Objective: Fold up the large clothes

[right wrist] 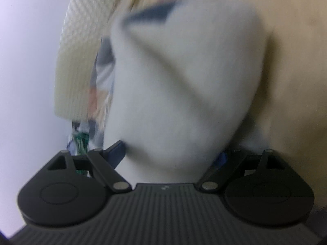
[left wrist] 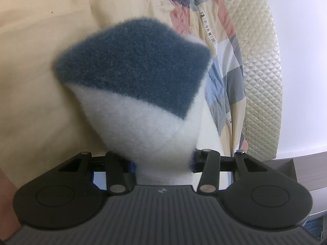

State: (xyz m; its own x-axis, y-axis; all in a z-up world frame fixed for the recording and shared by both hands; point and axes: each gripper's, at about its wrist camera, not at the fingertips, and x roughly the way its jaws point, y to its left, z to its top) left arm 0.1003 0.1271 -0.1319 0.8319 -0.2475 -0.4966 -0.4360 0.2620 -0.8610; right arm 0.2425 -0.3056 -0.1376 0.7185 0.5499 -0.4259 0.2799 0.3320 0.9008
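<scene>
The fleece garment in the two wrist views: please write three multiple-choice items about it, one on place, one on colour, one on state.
1. Where is the fleece garment in the left wrist view?
A. between the left gripper's fingers
B. flat on the checked quilt
C. outside the picture

2. Which colours does the garment show?
A. red and black
B. blue and white
C. green only

3. How do the right gripper's jaws stand?
A. pinched tight on a thin edge
B. wide apart, cloth between them
C. out of view

Answers: 1 A, the cloth rises from between the fingers, in front of the cream sheet. 2 B, a blue patch on white pile. 3 B, both finger links are splayed outward.
</scene>
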